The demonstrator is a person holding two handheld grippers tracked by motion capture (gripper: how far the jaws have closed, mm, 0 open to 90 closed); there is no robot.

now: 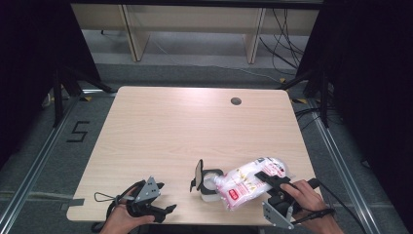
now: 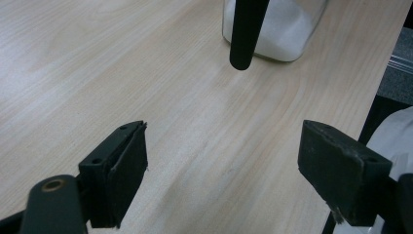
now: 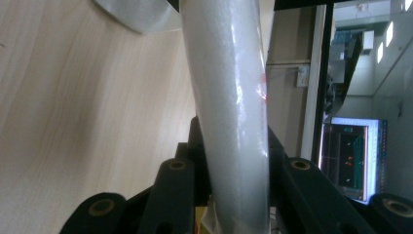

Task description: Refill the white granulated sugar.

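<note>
A white pouch with red print [image 1: 246, 181] lies tilted near the table's front right. My right gripper [image 1: 273, 178] is shut on its middle, and its lower corner points at the mouth of a clear square jar [image 1: 210, 184]. The jar's black flip lid [image 1: 198, 175] stands open on its left. In the right gripper view the pouch [image 3: 229, 97] runs up between the jaws, which press on it at both sides. My left gripper [image 1: 165, 210] rests at the front left, open with nothing in it. In its own view the left gripper [image 2: 224, 170] frames bare table, with the jar [image 2: 285, 34] of white powder and the lid [image 2: 246, 29] ahead.
A wooden table [image 1: 160, 126] has a small round hole [image 1: 236, 101] at its back right. The front edge runs close under both hands. Dark frame posts stand on either side, with cables on the floor [image 1: 287, 48] behind.
</note>
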